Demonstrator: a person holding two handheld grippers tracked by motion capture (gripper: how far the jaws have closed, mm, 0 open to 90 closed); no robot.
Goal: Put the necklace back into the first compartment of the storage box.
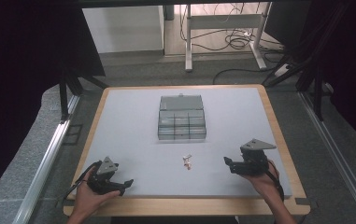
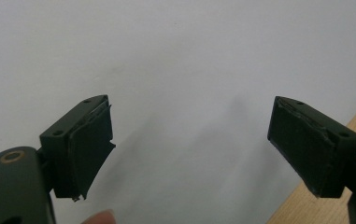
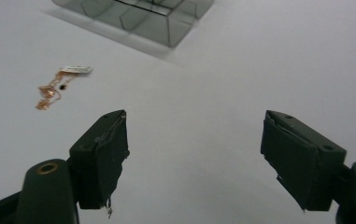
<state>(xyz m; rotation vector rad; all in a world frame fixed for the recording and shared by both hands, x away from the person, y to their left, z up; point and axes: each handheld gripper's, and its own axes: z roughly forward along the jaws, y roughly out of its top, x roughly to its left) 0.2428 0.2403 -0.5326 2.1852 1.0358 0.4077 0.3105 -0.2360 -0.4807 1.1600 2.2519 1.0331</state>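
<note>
- High view: left gripper [image 1: 128,182] low at the near-left of the white table [image 1: 133,116], in the person's left hand [image 1: 88,193]. Right gripper [image 1: 226,162] at the near-right, lifted off the surface. Necklace [image 1: 187,161] lies on the table between them, just in front of the clear compartment box [image 1: 182,118], apart from both grippers.
- Left gripper view: jaws wide apart, nothing between them, bare white table below; wooden edge [image 2: 325,205] at lower right.
- Right gripper view: jaws apart, nothing between the pads. Copper-coloured necklace [image 3: 54,87] with white tag ahead to the left, untouched; box [image 3: 138,14] beyond it.
</note>
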